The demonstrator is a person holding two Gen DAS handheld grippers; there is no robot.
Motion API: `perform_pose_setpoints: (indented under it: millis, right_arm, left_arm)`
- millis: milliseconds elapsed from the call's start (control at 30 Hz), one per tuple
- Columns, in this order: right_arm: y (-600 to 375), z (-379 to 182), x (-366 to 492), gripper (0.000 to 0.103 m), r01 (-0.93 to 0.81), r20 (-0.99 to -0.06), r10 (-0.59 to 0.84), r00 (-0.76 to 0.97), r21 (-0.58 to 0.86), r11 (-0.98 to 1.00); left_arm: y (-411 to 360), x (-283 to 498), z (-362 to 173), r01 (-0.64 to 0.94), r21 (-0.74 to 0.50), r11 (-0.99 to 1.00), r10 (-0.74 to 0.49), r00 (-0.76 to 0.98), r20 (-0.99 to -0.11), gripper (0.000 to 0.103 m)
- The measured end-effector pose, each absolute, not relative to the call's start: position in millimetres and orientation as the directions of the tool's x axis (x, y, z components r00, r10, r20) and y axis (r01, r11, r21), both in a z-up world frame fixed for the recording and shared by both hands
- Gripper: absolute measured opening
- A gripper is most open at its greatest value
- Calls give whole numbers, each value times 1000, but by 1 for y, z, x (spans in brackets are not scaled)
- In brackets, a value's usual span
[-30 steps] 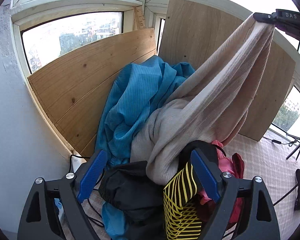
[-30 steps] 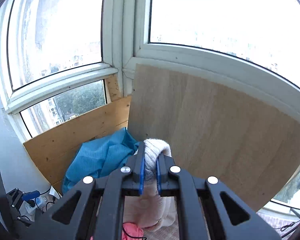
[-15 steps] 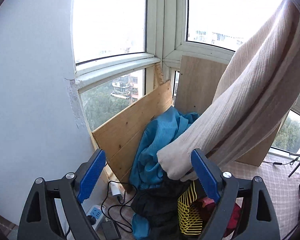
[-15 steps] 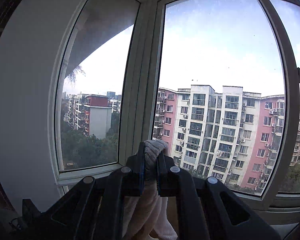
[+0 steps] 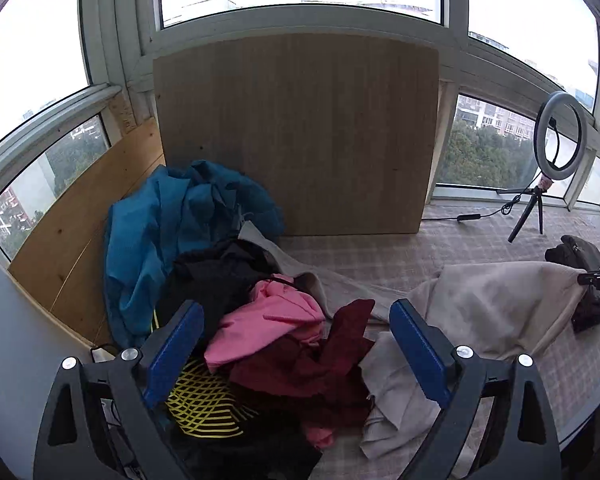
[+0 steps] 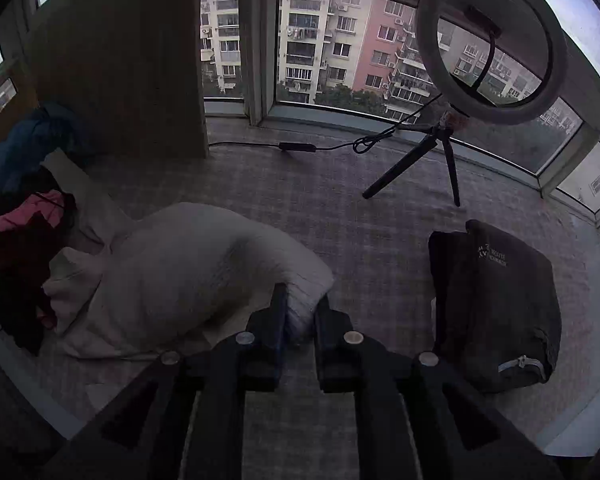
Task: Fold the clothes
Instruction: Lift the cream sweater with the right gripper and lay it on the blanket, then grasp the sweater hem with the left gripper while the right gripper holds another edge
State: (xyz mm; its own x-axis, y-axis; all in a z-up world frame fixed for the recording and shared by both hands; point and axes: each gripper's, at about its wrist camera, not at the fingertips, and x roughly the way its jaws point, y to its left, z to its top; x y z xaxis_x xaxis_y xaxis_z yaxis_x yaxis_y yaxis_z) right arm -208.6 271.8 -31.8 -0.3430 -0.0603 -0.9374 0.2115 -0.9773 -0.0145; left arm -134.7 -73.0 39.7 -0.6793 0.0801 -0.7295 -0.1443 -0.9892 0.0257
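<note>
A beige knit garment lies spread on the checked mat, trailing from the clothes pile to the right. My right gripper is shut on one end of this beige garment, low over the mat; it shows at the right edge of the left wrist view. My left gripper is open and empty, hovering over the pile of pink, dark red, black and blue clothes.
A wooden board leans against the windows behind the pile. A ring light on a tripod stands at the back right with its cable on the mat. A dark folded garment lies to the right. A yellow-and-black item sits under the pile.
My right gripper has swung the beige garment from high in the air down onto the mat to the right. The left gripper has turned right and stays open.
</note>
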Motion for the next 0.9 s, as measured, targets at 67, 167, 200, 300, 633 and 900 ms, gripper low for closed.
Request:
perform_pose_setpoints:
  millis: [67,167,200,300,633,900]
  right_arm:
    - [297,-88,-191,13,136,-961,-57,-270,21,-990]
    - [313,-120,-173,18,76,-964,-103,-246,87,-993]
    - [315,-123,-171,29,65,-961,-116,-251,103,-993]
    - [314,-127,-168,53,52,-952,-114,-285,103,-993]
    - [257,-172,-181,58,67,-967,-95,-238,81,-994]
    - [237,-145,-161,9,185,-929,-103,-357,38,-982]
  left_arm:
    - [-35,-157,15,-235,40,-971,120,-629,-768,94]
    - [16,-194,-23,-342,108,-934,120,-584,-803,94]
    - [31,-207,-34,-379,131,-916,121,-572,-811,94]
    - [70,-245,-71,-468,141,-872,131,-501,-856,94]
    - [150,-289,-177,-636,179,-751,59,-334,-941,47]
    - [116,-255,-131,-648,39,-760,238,-333,-912,0]
